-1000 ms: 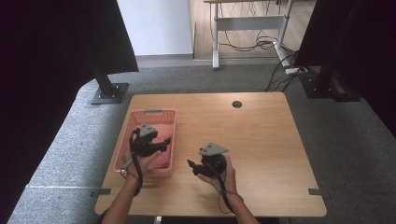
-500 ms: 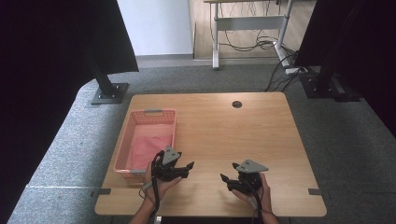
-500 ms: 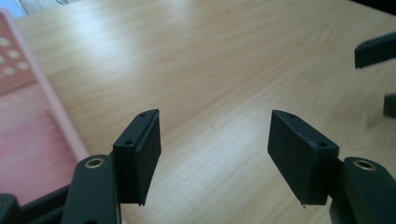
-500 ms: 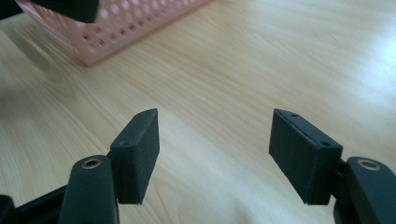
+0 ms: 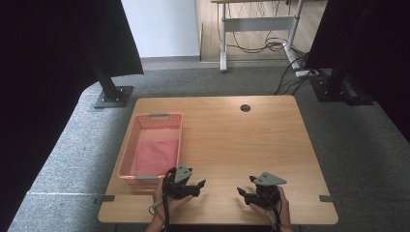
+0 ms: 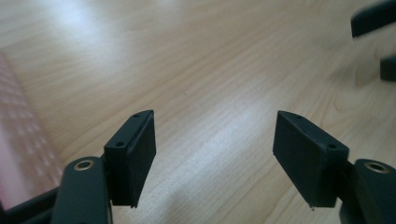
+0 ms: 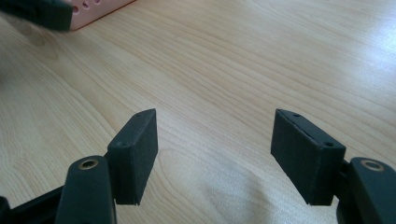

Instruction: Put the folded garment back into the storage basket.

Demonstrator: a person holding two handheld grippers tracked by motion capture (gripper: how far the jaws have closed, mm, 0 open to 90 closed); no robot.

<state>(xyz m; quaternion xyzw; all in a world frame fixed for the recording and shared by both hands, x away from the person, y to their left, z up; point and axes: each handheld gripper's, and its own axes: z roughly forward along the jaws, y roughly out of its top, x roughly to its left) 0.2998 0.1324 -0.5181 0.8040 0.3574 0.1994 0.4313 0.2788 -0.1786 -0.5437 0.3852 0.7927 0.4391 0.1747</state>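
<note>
Near the table's front edge my left gripper [image 5: 199, 187] lies low over the wood, just right of the pink basket [image 5: 126, 153], jaws pointing right. In the left gripper view the gripper [image 6: 215, 140] is open, its jaws have just been opening wider, and only bare wood lies between them. My right gripper [image 5: 242, 193] sits a hand's width to the right, jaws pointing left at the other one. It stands open [image 7: 215, 140] over bare wood too. A folded pink cloth [image 5: 155, 157] lies in the basket.
The wooden table [image 5: 270, 145] has a round cable hole [image 5: 245, 108] at the back. The basket's corner [image 7: 98, 7] shows in the right gripper view, its side [image 6: 18, 154] in the left one. Black stands and a desk with cables stand on the floor beyond.
Both hands have pulled back toward the table's front edge and sunk. The left gripper left the basket's front part and now sits beside its near right corner.
</note>
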